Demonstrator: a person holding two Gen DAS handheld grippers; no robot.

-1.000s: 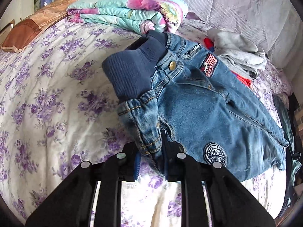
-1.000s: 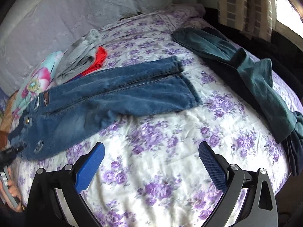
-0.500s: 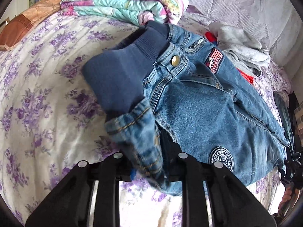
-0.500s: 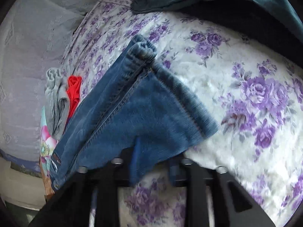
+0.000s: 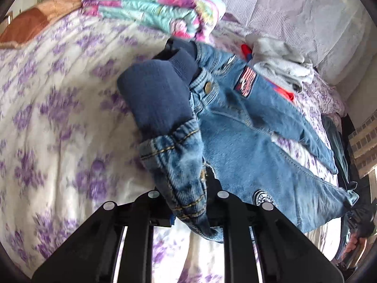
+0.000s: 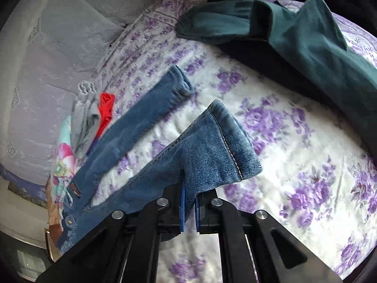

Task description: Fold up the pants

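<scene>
floral bedspread [image 6: 294, 141], folded quilt [image 5: 155, 7], grey garment [image 5: 278, 61], red cloth [image 6: 106, 108], teal clothing [image 6: 306, 35]

Bed [image 6: 294, 141]: white cover, purple floral print. Pale lace drape [image 5: 294, 7] behind. Folded floral quilt [image 5: 153, 7], tan pillow [image 5: 35, 21] at head. Daylight.

One pair of jeans [image 5: 247, 141] is lying across one flowered bed [image 5: 59, 118]. One folded floral blanket [image 5: 153, 11], one grey garment [image 5: 278, 56], one red garment [image 6: 106, 110] and one teal garment [image 6: 306, 37] are resting there; two tools, left tool [image 5: 188, 212] and right tool [image 6: 189, 207], are showing.
</scene>
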